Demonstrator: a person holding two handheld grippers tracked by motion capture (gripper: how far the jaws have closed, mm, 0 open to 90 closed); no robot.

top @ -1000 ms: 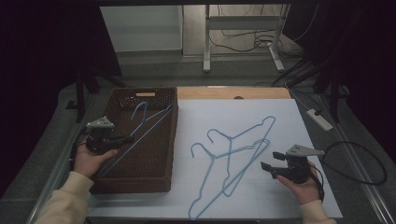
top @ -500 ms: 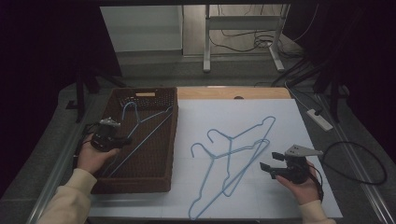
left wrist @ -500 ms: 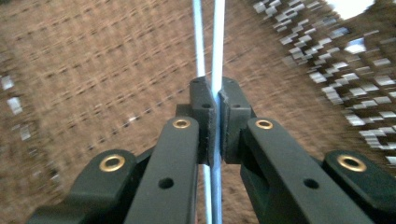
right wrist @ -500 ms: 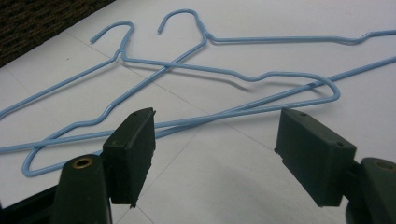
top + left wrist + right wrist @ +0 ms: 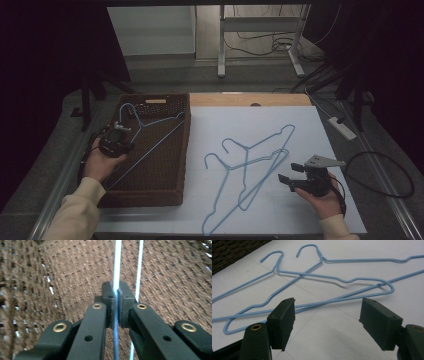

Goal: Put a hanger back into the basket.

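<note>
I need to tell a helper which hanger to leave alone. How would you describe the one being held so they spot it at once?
Look at the dark woven basket at the left of the table. One blue wire hanger lies inside it, with the left gripper shut on its wire. The other two blue hangers lie crossed on the white sheet, outside the basket and ungripped.

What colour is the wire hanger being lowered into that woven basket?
Light blue. The hanger shows best in the left gripper view, pinched against the brown basket.
</note>
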